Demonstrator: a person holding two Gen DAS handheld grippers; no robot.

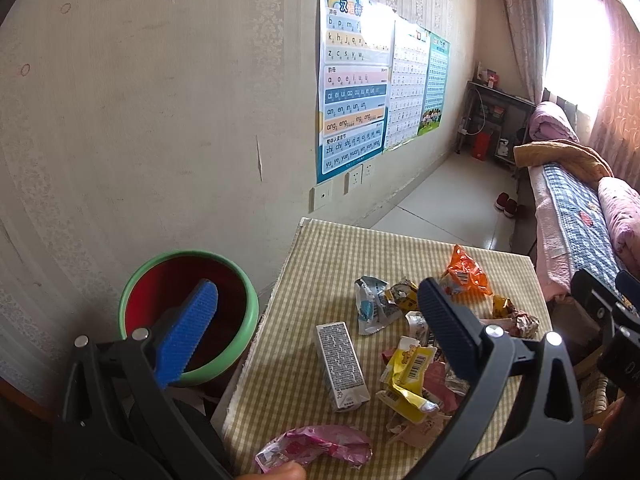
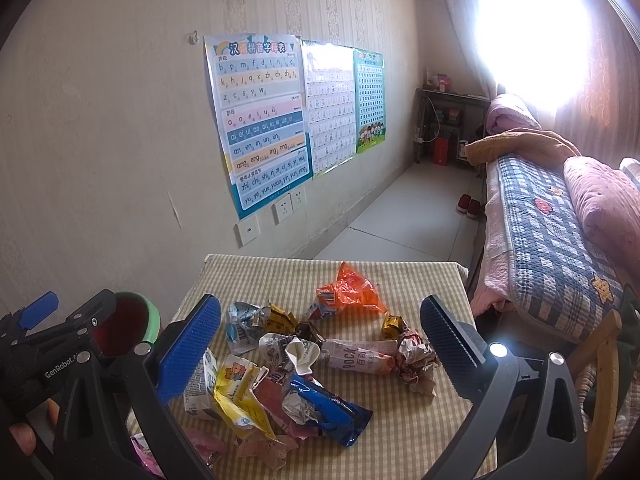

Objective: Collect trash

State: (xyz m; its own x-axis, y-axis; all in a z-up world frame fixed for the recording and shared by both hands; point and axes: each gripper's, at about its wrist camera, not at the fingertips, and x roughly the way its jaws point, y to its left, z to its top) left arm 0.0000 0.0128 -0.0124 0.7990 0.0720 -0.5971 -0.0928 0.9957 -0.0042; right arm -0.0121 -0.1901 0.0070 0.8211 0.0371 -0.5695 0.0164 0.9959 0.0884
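The wrappers (image 2: 304,364) are lying heaped mid-tabletop (image 2: 400,276), about a dozen crumpled pieces, though overlap is blurring the count. They are looking light, crinkly and slippery, best pinched at a raised fold. One small carton (image 1: 342,366) is lying stiffer, likely graspable across its narrow sides. One green-rimmed bin (image 1: 188,320) is sitting beside the tabletop's left edge. Left gripper (image 1: 316,340) and right gripper (image 2: 320,360) are both hovering with fingers spread apart, holding nothing.

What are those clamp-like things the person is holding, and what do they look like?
They are two hand-held claws. The left claw and the right claw each have a black plastic frame with triangular cut-outs, shiny silver pivot bolts, and two flat fingers faced with ribbed blue pads. The left one bears white "GenRobot" lettering on its body. No sleeves or cables show.
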